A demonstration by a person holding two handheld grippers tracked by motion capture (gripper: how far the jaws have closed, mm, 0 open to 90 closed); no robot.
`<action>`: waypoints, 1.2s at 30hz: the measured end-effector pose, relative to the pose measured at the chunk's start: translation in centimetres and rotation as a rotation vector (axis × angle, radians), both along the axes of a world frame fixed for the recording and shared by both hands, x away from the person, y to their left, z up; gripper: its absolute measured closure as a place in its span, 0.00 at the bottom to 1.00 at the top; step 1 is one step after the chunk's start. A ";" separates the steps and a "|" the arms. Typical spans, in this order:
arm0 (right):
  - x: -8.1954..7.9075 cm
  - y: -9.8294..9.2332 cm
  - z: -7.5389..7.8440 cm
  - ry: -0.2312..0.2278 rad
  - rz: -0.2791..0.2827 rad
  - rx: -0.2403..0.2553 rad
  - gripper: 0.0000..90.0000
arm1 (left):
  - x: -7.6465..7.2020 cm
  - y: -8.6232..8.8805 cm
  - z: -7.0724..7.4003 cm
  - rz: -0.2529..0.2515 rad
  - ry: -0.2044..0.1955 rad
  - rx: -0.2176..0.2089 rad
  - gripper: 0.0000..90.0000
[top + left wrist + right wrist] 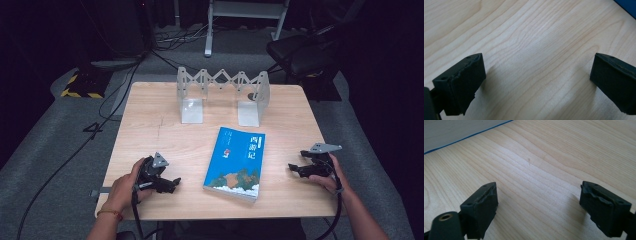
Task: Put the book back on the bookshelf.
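Observation:
A blue book [236,162] lies flat on the wooden table [165,135], cover up, near the front middle. My left gripper [176,184] rests low on the table to the book's left, pointing toward it; its jaws stand wide apart with bare wood between them [537,75]. A blue corner of the book [627,7] shows at the top right of the left gripper view. My right gripper [291,168] sits to the book's right, pointing at it, open and empty [539,202]. The book's pale page edge [454,131] crosses the top left of the right gripper view.
An expanding metal book rack [222,95] stands at the back middle of the table, with two upright end plates. Beyond the table are a black chair [305,52], a white frame leg and cables on the grey floor.

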State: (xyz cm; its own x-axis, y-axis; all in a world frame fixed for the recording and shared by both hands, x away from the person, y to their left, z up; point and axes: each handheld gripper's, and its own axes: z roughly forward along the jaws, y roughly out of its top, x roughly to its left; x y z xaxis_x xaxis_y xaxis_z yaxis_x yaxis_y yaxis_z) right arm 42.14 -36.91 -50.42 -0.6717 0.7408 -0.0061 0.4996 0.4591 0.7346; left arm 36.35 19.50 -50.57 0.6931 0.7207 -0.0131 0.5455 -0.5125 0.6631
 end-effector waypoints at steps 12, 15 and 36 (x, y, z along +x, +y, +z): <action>-0.6 0.6 0.2 0.019 -0.016 -0.015 0.17 | 0.1 -3.7 0.0 -0.055 0.008 0.001 0.00; -0.8 1.3 0.3 0.022 0.015 -0.026 0.20 | -0.5 -4.3 0.0 -0.030 0.004 0.000 0.00; -2.3 9.1 1.5 0.003 0.286 -0.077 0.26 | -2.5 -5.7 0.0 -0.080 0.006 0.001 0.00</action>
